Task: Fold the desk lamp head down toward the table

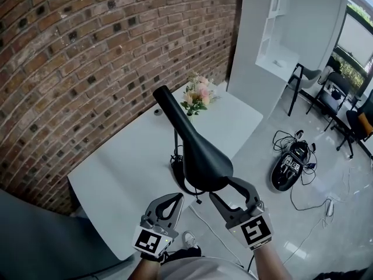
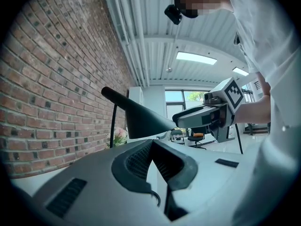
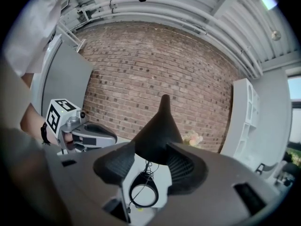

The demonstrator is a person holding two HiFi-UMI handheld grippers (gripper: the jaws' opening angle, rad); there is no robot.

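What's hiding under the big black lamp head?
Under the lamp head you can see its thin stem, round base and a thin cord on the white table. From above, the head covers part of the base.

A brick wall runs along the far side of my white bench. At the bench's far end, near that wall, stands a small bunch of pink and cream flowers. Beyond it rises a white shelf unit. On the glossy floor to my right lies a black device with loose cables around it — further off, dark chairs stand by a window. Overhead, a ceiling light panel glows.
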